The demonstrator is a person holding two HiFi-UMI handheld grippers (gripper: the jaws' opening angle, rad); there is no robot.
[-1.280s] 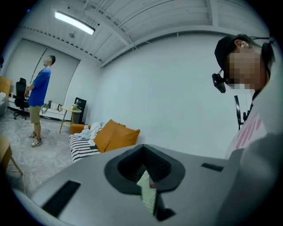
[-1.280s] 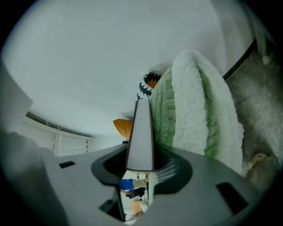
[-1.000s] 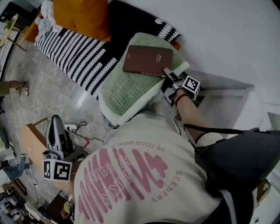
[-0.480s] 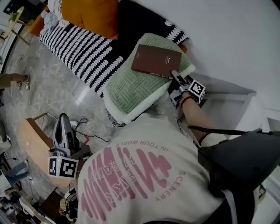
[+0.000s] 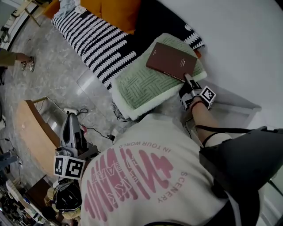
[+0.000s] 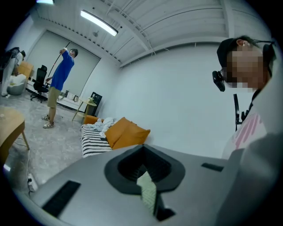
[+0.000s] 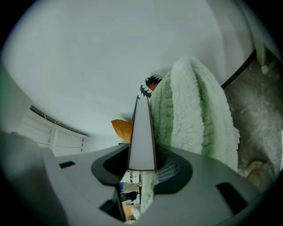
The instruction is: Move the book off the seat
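Note:
A brown book (image 5: pixel 171 61) lies flat on the green quilted seat cushion (image 5: pixel 141 86) beside the white wall. My right gripper (image 5: pixel 188 79) is shut on the book's near right corner. In the right gripper view the book's page edge (image 7: pixel 142 132) stands between the jaws, with the fluffy cushion (image 7: pixel 194 110) right beside it. My left gripper (image 5: pixel 72 126) hangs low at the left, far from the seat, jaws together and holding nothing. The left gripper view faces the room, and the book is not in it.
A black-and-white striped blanket (image 5: pixel 95 39) and an orange pillow (image 5: pixel 115 11) lie beyond the cushion. A wooden table (image 5: pixel 33 132) and floor cables (image 5: pixel 86 129) are near my left gripper. A person (image 6: pixel 59 84) stands far off in the room. The white wall (image 5: pixel 239 39) runs along the right.
The left gripper has drifted a little to the right and lower. The right gripper keeps its hold on the book's corner; the book still lies on the cushion.

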